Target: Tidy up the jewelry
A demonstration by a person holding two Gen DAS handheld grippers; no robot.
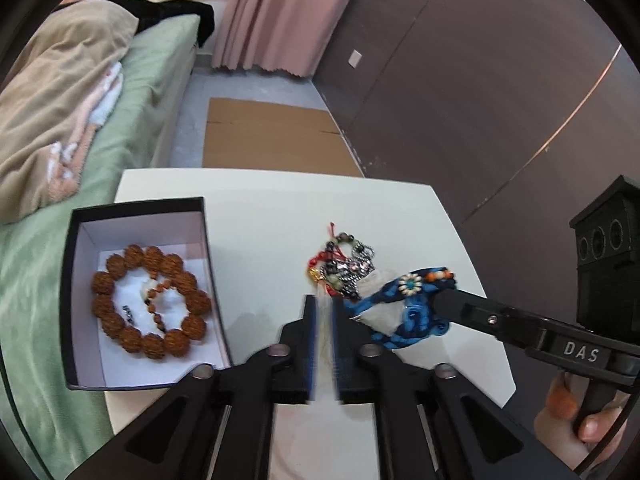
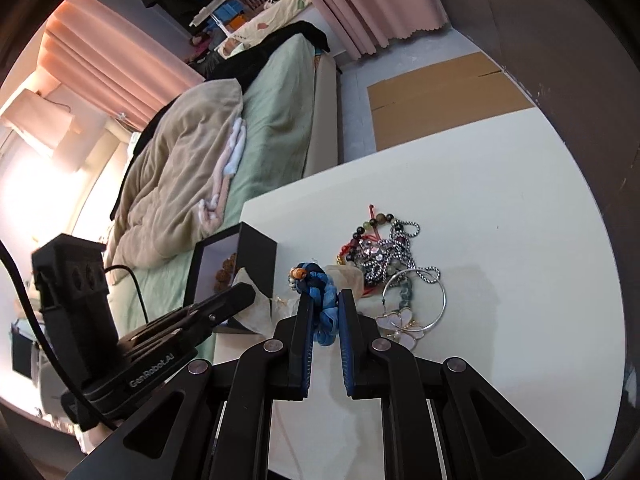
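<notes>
Right fingers [image 2: 325,300] pinched on braided blue cord bracelet [image 2: 320,300]; left fingers [image 1: 324,308] slightly apart, empty.

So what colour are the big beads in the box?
Reddish-brown beads, in the black box; the left wrist view shows them best.

A box [image 1: 140,216] is sitting at the counter's [image 1: 256,208] left edge beside the bed [image 1: 152,92], holding a bead bracelet [image 1: 150,300]. A jewelry pile [image 1: 346,264] is lying to the box's right, mid-counter.
</notes>
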